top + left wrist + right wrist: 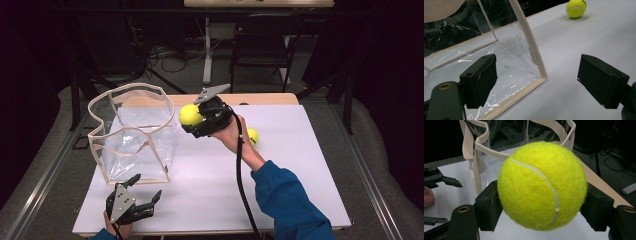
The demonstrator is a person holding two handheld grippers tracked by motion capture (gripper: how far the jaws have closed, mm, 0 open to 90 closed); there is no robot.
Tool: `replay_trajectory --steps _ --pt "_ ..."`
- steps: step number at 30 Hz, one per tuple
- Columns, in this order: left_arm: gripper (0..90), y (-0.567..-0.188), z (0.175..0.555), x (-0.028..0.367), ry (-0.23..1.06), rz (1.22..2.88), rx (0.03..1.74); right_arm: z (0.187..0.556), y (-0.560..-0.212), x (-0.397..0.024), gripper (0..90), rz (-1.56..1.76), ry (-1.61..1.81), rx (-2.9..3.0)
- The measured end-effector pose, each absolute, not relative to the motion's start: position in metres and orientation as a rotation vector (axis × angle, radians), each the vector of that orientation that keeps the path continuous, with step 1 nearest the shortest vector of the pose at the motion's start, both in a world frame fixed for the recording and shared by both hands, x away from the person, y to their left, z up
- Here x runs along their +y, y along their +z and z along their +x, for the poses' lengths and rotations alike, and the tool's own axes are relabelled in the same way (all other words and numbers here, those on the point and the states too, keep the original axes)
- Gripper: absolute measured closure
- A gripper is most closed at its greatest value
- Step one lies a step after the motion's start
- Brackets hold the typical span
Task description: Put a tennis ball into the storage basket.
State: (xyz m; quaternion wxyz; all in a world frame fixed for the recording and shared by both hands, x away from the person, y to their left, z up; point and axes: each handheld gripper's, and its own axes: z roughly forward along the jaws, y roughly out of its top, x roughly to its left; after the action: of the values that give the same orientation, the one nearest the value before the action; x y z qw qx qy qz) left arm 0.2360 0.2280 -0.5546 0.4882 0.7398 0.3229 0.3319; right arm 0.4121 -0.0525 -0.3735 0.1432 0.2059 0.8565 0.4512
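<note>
From the high view, the right gripper [192,116] is holding a tennis ball [189,114] aloft just right of the clear tote bag [131,135], its fingers clamped on it; a second tennis ball [252,136] is lying on the tabletop [280,185], farther right of the bag.

In the left gripper view, the left gripper [536,80] is waiting wide open and empty at the bag's near corner.

In the right gripper view, the ball's seam is running diagonally; being round, it has no long axis. Clearing the bag's rim before letting go looks wise.
</note>
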Motion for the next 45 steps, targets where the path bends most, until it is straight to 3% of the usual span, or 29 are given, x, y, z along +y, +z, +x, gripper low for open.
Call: replay_trajectory --steps 45 --pt "15.9 -0.553 0.235 0.23 0.81 1.792 0.786 0.419 -0.356 -0.032 26.3 0.557 1.364 2.41"
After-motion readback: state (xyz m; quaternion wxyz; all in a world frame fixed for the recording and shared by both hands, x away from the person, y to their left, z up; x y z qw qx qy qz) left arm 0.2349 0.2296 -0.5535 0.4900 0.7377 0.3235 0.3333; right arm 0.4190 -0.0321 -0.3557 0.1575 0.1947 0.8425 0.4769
